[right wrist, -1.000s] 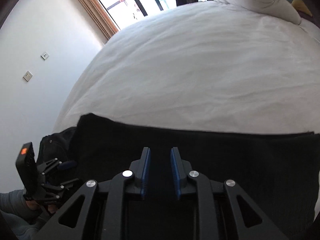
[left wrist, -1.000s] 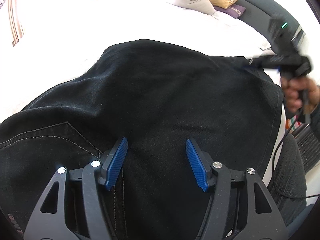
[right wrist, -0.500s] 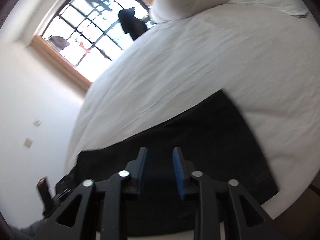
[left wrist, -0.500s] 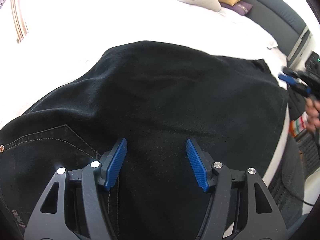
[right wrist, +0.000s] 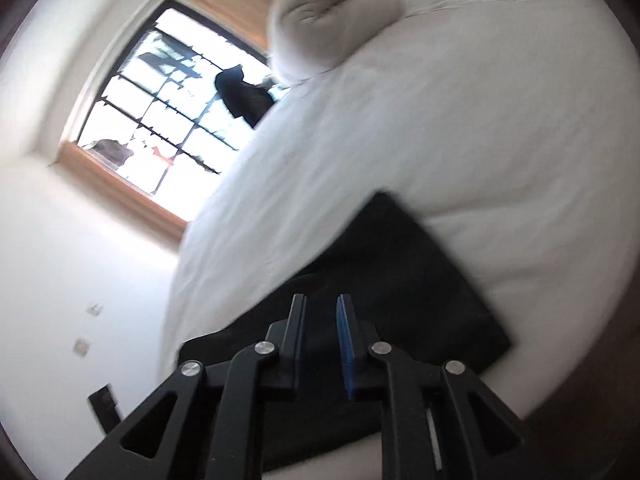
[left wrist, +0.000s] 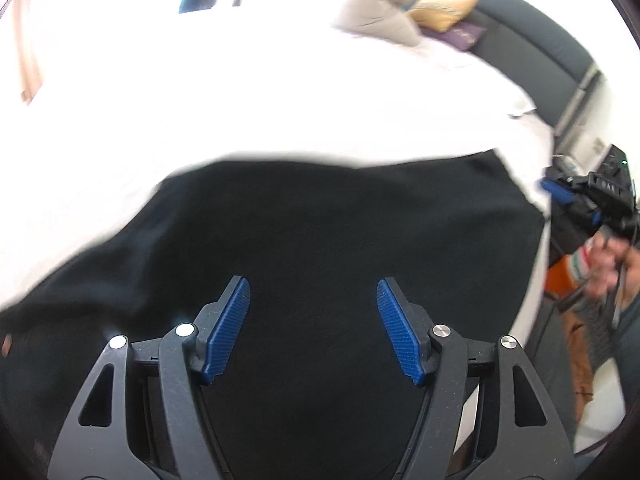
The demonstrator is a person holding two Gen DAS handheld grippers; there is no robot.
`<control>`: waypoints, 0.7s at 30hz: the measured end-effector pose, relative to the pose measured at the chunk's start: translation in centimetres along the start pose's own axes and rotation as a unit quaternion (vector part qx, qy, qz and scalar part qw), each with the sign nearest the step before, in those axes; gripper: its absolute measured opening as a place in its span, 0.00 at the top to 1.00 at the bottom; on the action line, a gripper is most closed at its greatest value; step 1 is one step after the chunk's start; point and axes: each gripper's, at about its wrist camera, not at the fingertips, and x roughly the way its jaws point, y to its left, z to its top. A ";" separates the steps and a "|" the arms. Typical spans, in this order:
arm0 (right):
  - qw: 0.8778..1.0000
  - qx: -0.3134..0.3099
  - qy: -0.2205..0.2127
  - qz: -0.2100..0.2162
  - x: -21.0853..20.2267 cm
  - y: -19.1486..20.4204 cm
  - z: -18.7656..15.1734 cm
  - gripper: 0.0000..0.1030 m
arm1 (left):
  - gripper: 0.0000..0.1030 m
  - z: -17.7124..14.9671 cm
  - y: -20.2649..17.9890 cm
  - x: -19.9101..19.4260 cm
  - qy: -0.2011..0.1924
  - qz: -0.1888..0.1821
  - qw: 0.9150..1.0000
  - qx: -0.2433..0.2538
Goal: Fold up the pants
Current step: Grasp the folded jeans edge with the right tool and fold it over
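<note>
Black pants (left wrist: 320,220) lie spread flat across the near side of a white bed (left wrist: 280,100). My left gripper (left wrist: 313,282) hovers over their middle, jaws wide and still opening, with nothing between the blue pads (left wrist: 226,328). In the left wrist view my right gripper (left wrist: 560,192) is past the pants' right end, off the bed's edge, held by a hand (left wrist: 608,264). In its own tilted view the right gripper (right wrist: 322,299) points over the pants (right wrist: 400,280); its jaws are narrow and closing, with nothing between them.
A rolled grey duvet (left wrist: 380,12), a yellow cushion (left wrist: 444,8) and a purple cushion (left wrist: 460,34) lie at the bed's head by a grey headboard (left wrist: 540,40). Beyond the bed (right wrist: 440,120) is a barred window (right wrist: 172,112) with a dark garment (right wrist: 240,96).
My left gripper has risen and drawn back; the pocket stitching has left its view. My right gripper has swung off the pants' right corner past the bed's edge and rolled, so its view tilts.
</note>
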 end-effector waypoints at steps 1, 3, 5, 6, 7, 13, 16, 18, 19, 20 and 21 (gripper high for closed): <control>0.999 -0.014 0.024 0.025 1.6 1.6 -0.6 0.64 | 0.37 1.2 -1.0 1.0 -0.003 -0.016 1.000 0.005; 0.996 -0.029 0.066 0.049 5.4 3.8 -2.1 0.63 | 0.35 3.5 -2.8 4.2 0.008 -0.045 0.999 0.030; 0.994 -0.020 0.103 0.023 9.1 3.7 -3.2 0.63 | 0.35 4.8 -2.8 7.5 0.043 -0.054 0.997 0.034; 0.993 -0.005 0.122 -0.001 10.8 2.9 -3.7 0.68 | 0.36 5.1 -2.0 9.1 0.064 -0.050 0.996 0.029; 0.992 0.004 0.126 -0.015 11.7 2.1 -3.8 0.91 | 0.36 5.1 -0.9 9.4 0.063 -0.067 0.995 0.023; 0.995 0.052 0.070 -0.051 8.9 -3.1 -2.2 1.00 | 0.36 3.0 8.1 4.9 0.029 -0.035 0.999 -0.023; 0.995 0.055 0.065 -0.056 8.5 -4.0 -1.8 1.00 | 0.34 0.2 12.9 0.7 0.012 -0.002 0.999 -0.051; 0.995 0.049 0.058 -0.068 8.6 -3.9 -1.5 1.00 | 0.36 -1.8 17.3 -2.3 0.006 0.027 0.997 -0.079; 0.995 0.050 0.055 -0.070 8.7 -3.9 -1.4 1.00 | 0.36 -2.9 19.5 -3.7 -0.008 0.030 0.994 -0.104; 0.995 0.051 0.053 -0.073 8.9 -4.1 -1.2 1.00 | 0.37 -3.9 21.6 -4.8 -0.013 0.046 0.991 -0.128; 0.995 0.049 0.050 -0.077 8.9 -4.0 -1.0 1.00 | 0.52 -4.8 23.5 -5.8 -0.017 0.038 0.989 -0.144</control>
